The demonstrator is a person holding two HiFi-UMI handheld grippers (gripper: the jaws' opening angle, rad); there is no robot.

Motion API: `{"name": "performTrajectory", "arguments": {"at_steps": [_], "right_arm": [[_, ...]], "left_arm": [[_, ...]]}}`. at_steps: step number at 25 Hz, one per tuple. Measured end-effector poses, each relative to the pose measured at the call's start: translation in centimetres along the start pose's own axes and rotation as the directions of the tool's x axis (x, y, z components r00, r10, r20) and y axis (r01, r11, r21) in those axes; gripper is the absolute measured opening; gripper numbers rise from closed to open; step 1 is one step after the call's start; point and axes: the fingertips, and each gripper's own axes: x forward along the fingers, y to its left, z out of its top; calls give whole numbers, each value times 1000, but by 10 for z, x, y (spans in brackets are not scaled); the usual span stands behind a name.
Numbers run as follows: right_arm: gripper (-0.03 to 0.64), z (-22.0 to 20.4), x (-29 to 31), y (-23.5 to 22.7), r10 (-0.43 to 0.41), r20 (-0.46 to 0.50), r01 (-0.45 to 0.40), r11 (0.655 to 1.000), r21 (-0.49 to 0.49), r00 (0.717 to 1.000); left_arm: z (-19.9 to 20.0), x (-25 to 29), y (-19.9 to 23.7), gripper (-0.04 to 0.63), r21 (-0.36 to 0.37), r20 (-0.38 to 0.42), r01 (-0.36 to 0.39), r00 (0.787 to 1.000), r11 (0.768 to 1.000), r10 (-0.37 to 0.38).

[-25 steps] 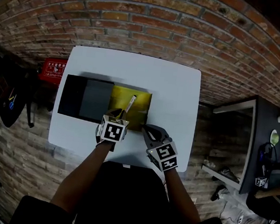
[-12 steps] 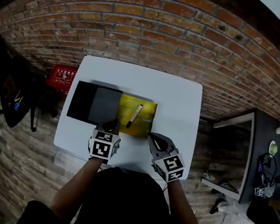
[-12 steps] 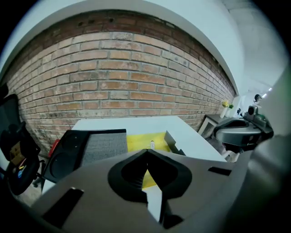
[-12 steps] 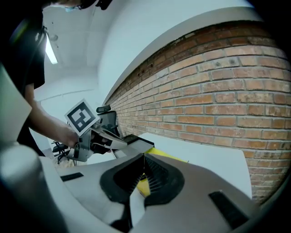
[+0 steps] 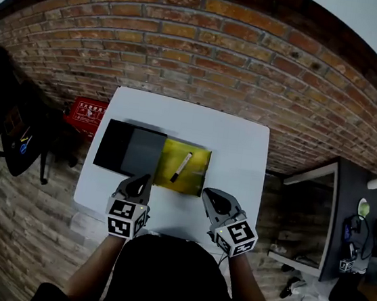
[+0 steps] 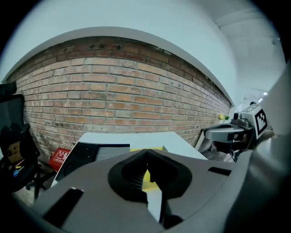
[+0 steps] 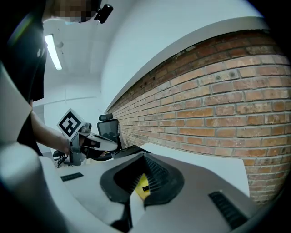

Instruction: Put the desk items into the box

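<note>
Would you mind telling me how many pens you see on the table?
1. The pen lies slantwise in the yellow box, beside the black box; whether the black box hides others I cannot tell.

Brick wall point(image 5: 209, 40) behind white table point(image 5: 243, 146); red, perhaps plastic, case point(image 5: 88, 110) at left

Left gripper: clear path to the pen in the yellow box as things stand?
Probably yes. The pen lies uncovered in the open yellow box, just ahead of the left gripper, with nothing standing between them. Its jaws are shut and empty, so they would need to open first.
</note>
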Motion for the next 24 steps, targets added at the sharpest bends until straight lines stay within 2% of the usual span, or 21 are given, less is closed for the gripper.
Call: {"name": "performTrajectory", "arguments": {"at_steps": [10, 24], "right_arm": [[20, 4, 0, 1, -8, 5, 8, 1000, -5, 1000], [20, -1, -1, -3, -25, -6, 25, 1000, 0, 1000]], "left_arm": [[-6, 0, 1, 12, 16, 31, 5, 1000, 1000, -6], [-8, 7, -8, 12, 25, 27, 39, 999, 999, -39]]}}
